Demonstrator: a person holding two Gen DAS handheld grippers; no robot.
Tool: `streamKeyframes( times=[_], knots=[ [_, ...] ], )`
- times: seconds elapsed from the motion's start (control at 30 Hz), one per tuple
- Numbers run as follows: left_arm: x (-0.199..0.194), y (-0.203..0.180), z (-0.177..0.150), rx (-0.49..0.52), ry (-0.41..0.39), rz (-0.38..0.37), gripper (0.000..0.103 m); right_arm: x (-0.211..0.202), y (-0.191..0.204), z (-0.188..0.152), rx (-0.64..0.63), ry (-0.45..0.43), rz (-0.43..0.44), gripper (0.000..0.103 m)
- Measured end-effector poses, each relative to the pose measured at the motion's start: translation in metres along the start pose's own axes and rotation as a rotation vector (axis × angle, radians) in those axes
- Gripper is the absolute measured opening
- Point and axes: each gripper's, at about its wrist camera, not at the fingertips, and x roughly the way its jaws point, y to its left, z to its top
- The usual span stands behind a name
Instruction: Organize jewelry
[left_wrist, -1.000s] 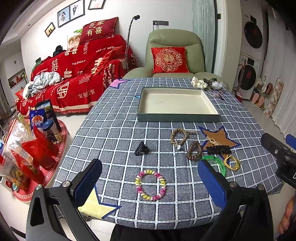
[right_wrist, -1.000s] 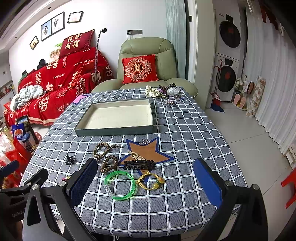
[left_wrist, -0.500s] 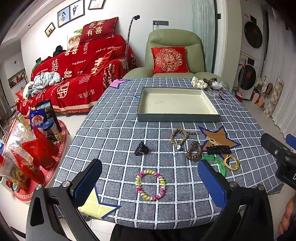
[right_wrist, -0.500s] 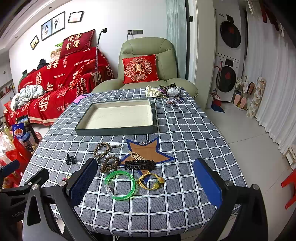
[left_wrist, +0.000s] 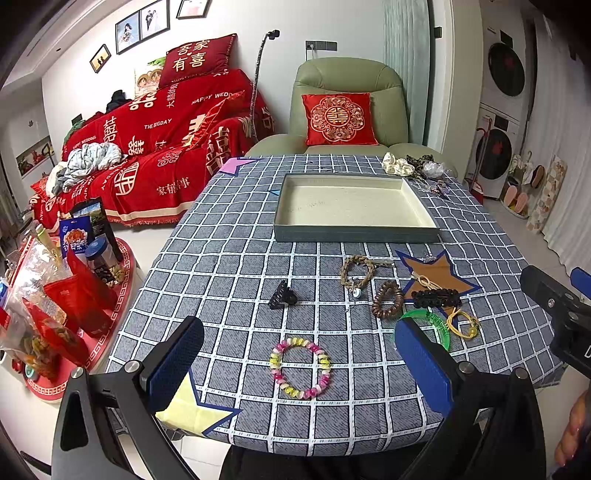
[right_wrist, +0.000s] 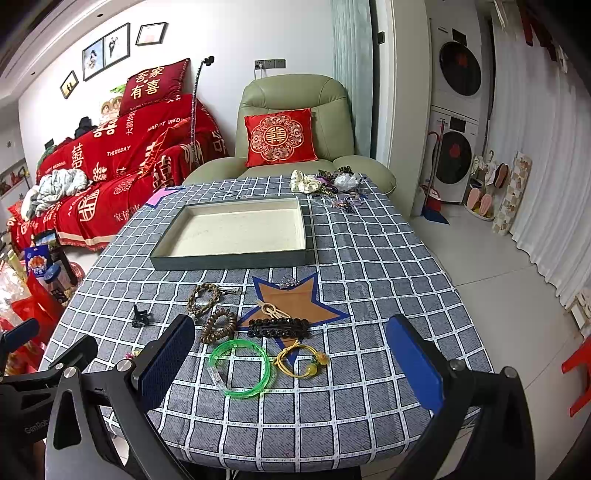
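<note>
I've got both grippers held at the near edge of the table, nothing picked yet. Left gripper (left_wrist: 299, 365): jaws wide apart, empty. Right gripper (right_wrist: 291, 363): same, wide apart, empty.

Key relation for the coming move, as I judge it: the pink-and-yellow bead bracelet (left_wrist: 300, 367) lies flat on the checked tablecloth (left_wrist: 236, 258), dead ahead of the left jaws and centred btwn the blue pads, near the table's front edge. It's a ring, so no long axis to line up; any rim grab should work. Left is clearly nearer to it. On the right side the green bangle (right_wrist: 241, 367) sits btwn the right jaws, a bit left of centre, w/ the yellow hair tie (right_wrist: 300, 359) just beside it.

Further out: black beaded hair clip (right_wrist: 279, 328), long axis running left-right across the brown star patch (right_wrist: 295, 299); brown wooden bead bracelet (right_wrist: 218, 326) just left of it; braided cord bracelet (right_wrist: 204, 297) beyond that; small black claw clip (left_wrist: 281, 295) apart on the left.

Container: the shallow grey tray (left_wrist: 354, 234) w/ cream lining sits mid-table, beyond all the loose pieces, and has nothing in it. Pile of scrunchies (right_wrist: 325, 182) at the far right corner, outside the tray.

My read: sorting not started; everything must travel forward, away from me, to reach the tray.
</note>
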Motion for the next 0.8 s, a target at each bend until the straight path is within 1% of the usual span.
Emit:
streamKeyframes(
  times=[0.47, 0.67, 0.8],
  knots=[
    [0.000, 0.000, -0.002, 0.001, 0.007, 0.003, 0.103, -0.001, 0.001, -0.001, 0.001, 0.010, -0.002, 0.103],
    [0.005, 0.000, -0.004, 0.005, 0.018, 0.001, 0.103, 0.003, -0.003, -0.005, 0.004, 0.020, -0.001, 0.103],
    [0.015, 0.004, -0.007, 0.010, 0.039, -0.011, 0.103, 0.011, -0.012, -0.008, 0.015, 0.043, 0.002, 0.103]
  ],
)
